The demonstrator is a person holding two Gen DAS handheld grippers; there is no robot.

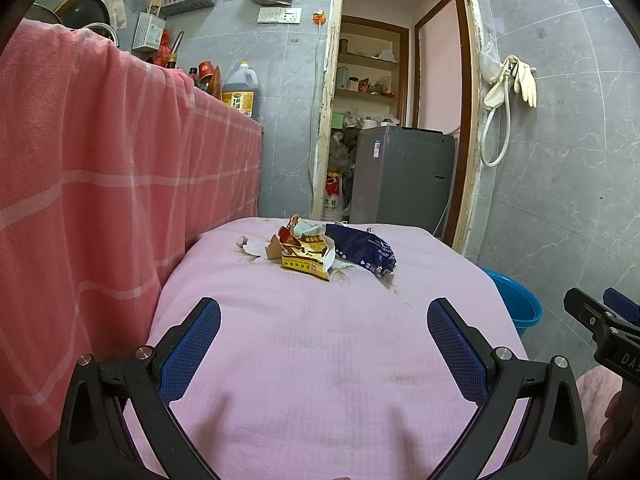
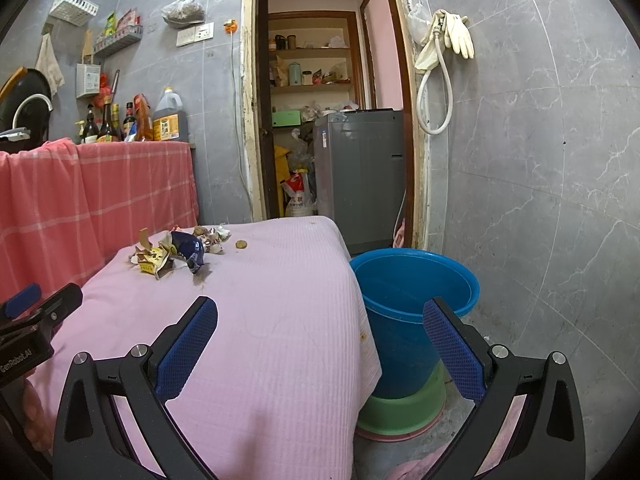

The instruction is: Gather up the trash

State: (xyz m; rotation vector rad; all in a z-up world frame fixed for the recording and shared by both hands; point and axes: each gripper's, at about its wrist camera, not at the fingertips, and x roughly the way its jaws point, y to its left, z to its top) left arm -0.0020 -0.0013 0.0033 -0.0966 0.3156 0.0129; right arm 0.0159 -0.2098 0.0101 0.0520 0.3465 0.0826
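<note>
A heap of trash lies at the far end of a table under a pink cloth [image 1: 320, 340]: a yellow snack wrapper [image 1: 306, 258], a dark blue bag [image 1: 366, 250] and torn paper scraps [image 1: 252, 246]. The right wrist view shows the same yellow wrapper [image 2: 154, 262], blue bag [image 2: 190, 250] and a small brown lump [image 2: 241, 244]. My left gripper [image 1: 324, 316] is open over the near cloth, well short of the heap, nothing between its fingers. My right gripper [image 2: 320, 320] is open too, over the table's right edge, with a blue bucket [image 2: 412, 292] just beyond it.
The bucket stands in a green basin [image 2: 404, 408] on the floor right of the table. A counter draped in red checked cloth [image 1: 100, 160] rises on the left, with bottles on it. Beyond the table a doorway opens onto a grey washing machine [image 1: 404, 176]. Grey tiled wall [image 2: 540, 160] on the right.
</note>
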